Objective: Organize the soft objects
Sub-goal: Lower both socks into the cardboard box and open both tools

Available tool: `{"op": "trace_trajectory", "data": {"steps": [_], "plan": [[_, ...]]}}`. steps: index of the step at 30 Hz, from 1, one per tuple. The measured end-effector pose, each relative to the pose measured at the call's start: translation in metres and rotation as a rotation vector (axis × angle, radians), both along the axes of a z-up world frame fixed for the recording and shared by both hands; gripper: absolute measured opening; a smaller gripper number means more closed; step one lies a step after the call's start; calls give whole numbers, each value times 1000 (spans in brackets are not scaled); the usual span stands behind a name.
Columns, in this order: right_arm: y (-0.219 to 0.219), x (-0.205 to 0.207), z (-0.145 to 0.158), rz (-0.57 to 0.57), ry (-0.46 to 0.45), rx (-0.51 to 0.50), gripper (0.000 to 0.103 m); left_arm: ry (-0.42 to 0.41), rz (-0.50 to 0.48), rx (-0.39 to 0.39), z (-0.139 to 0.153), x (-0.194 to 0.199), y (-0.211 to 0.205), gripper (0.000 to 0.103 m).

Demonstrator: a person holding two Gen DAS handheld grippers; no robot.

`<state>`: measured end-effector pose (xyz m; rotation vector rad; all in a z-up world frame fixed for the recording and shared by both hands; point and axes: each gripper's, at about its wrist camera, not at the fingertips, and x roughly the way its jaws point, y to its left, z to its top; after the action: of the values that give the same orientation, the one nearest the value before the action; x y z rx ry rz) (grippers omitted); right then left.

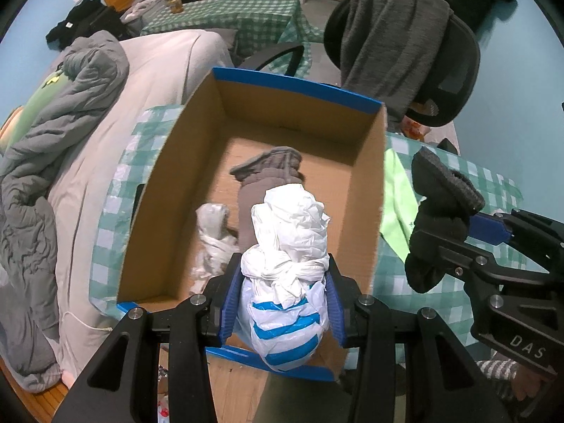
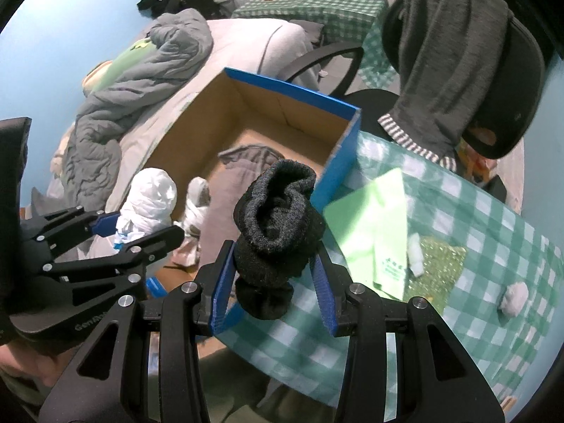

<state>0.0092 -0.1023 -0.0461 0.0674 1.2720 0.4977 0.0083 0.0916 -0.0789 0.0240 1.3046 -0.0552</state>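
Grey duvet [image 1: 53,141] on bed; chair [image 2: 511,88] draped, perhaps sweater.

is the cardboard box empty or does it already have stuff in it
Not empty. The cardboard box is open-topped, and a grey-brown garment and a knotted whitish bag lie on its floor.

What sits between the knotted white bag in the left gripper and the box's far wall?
In the left wrist view, a folded grey-brown garment lies on the box floor beyond the white bag, then bare cardboard up to the far wall.
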Motion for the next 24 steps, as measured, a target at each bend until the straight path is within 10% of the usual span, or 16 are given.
{"op": "trace_trajectory", "data": {"steps": [24], "plan": [[58,26,-24,58,63,5,42,46,41,35,-22,20,49,44]]}}
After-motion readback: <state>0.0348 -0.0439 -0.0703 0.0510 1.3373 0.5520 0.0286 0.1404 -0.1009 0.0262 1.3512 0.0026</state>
